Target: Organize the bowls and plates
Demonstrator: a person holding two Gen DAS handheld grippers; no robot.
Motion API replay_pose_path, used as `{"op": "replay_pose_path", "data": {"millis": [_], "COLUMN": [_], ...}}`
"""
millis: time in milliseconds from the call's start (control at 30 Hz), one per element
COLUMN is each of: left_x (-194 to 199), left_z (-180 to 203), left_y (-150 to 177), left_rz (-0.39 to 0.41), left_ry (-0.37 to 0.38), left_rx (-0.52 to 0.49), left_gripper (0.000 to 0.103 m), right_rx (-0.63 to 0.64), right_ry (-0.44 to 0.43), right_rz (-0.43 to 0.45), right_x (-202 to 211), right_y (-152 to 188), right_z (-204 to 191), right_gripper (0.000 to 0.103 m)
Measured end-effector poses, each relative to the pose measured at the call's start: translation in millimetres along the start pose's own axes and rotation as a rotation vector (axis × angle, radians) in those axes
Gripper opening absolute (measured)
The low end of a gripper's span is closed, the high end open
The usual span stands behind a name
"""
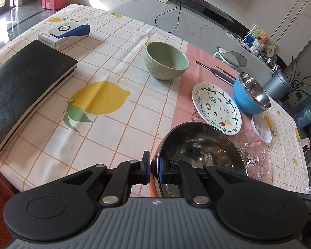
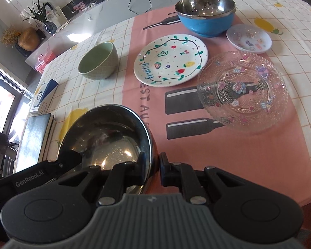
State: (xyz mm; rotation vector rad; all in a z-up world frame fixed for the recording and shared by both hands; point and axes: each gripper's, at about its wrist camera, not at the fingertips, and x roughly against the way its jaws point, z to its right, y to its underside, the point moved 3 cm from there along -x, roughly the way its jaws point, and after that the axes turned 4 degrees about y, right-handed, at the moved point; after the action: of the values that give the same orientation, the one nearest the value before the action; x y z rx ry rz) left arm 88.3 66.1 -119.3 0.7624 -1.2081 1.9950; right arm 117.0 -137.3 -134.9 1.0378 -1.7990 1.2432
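Both grippers grip one steel bowl (image 1: 199, 145) by its rim, held tilted above the table's near edge. My left gripper (image 1: 154, 169) is shut on its left rim. My right gripper (image 2: 152, 171) is shut on its right rim; the bowl (image 2: 105, 134) fills the lower left of the right wrist view. Beyond stand a green bowl (image 1: 165, 62) (image 2: 98, 62), a blue bowl with steel lining (image 1: 250, 93) (image 2: 205, 14), a white "Fruity" plate (image 1: 215, 108) (image 2: 171, 60), a clear glass plate (image 1: 253, 157) (image 2: 242, 89) and a small white plate (image 1: 262, 128) (image 2: 248, 38).
A black book (image 1: 24, 91) and a white and blue box (image 1: 62, 35) lie at the table's left. A pink mat (image 2: 238, 145) covers the right part of the lemon tablecloth (image 1: 103, 95). A marble counter (image 1: 197, 6) stands behind the table.
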Motion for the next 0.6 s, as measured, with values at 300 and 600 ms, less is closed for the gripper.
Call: {"op": "replay_pose_path", "data": {"millis": [300,600], "left_x": [-9.5,-9.9], "left_z": [2.9,0.9], "left_y": [3.6,3.5], "left_rz": [-0.010,-0.025], "left_ry": [-0.015,-0.013], "left_rx": [-0.027,-0.009], "left_gripper": [0.008,0.022], "right_rx": [-0.018,-0.021], "right_ry": [0.012,-0.004], "right_rz": [-0.033,-0.030], "right_x": [-13.5,-11.1], "right_y": [0.4,-0.6], "right_z": [7.7,5.6], "right_gripper": [0.011,0.020]}}
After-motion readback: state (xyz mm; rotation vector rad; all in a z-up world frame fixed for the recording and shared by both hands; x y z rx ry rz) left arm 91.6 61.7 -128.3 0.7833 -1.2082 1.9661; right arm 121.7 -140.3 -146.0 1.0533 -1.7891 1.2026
